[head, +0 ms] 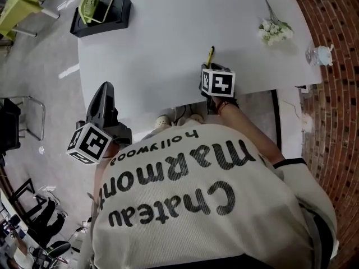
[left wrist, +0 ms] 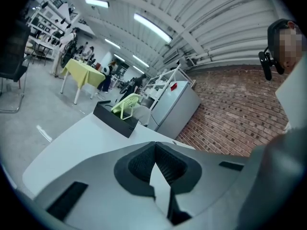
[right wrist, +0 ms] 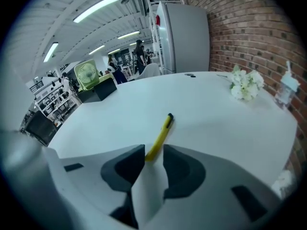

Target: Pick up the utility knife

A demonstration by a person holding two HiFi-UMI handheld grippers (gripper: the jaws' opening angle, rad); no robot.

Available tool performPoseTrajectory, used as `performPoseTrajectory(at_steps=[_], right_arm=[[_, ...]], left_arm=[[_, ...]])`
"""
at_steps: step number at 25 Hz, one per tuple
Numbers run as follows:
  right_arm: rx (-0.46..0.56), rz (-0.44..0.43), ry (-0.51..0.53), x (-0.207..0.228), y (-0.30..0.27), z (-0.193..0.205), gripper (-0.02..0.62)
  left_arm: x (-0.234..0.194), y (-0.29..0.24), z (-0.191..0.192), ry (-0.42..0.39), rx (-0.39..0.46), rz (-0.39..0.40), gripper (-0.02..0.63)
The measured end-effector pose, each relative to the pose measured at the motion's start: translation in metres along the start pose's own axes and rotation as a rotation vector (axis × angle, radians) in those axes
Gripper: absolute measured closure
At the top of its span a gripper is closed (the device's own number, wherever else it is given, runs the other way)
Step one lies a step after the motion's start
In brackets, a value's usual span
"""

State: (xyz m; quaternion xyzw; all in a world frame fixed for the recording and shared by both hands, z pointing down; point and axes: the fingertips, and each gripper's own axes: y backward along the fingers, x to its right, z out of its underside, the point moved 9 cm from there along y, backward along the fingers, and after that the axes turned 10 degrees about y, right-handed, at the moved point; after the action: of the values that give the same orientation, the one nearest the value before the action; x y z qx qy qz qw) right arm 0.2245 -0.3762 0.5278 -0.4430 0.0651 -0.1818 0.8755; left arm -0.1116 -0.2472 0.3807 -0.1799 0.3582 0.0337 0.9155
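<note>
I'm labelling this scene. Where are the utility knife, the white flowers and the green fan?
utility knife [right wrist: 160, 135]: right gripper view, middle of its yellow body.
white flowers [right wrist: 245, 85]: right gripper view, the blossoms.
green fan [head: 89, 3]: head view, its grille.

You face a white surface [head: 168, 43]. At its far left corner sits a black box [head: 115, 15], with a yellow-green fan [head: 90, 3] resting tilted on it. Toward the far right lies a sprig of white flowers [head: 275, 30]. Close to the right edge stands a small clear vessel [head: 320, 54], perhaps a bottle with a spout. Beyond the surface you see a grey fridge [right wrist: 184, 32] beside a brick wall [right wrist: 249, 28]. Well off to your left stands a yellow-clothed table [left wrist: 84, 73].
</note>
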Motion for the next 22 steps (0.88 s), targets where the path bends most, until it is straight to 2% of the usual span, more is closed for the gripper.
performPoseTrajectory(at_steps=[3, 5, 22], right_arm=[[-0.003, 0.010, -0.011, 0.003, 0.000, 0.000, 0.497], [-0.003, 0.016, -0.031, 0.006, 0.000, 0.000, 0.542], [-0.013, -0.064, -0.103, 0.019, 0.005, 0.008, 0.551]], left_arm=[[0.002, 0.003, 0.002, 0.002, 0.001, -0.010, 0.604], [0.002, 0.006, 0.002, 0.002, 0.004, -0.019, 0.604], [0.012, 0.021, 0.017, 0.011, 0.040, -0.025, 0.604]])
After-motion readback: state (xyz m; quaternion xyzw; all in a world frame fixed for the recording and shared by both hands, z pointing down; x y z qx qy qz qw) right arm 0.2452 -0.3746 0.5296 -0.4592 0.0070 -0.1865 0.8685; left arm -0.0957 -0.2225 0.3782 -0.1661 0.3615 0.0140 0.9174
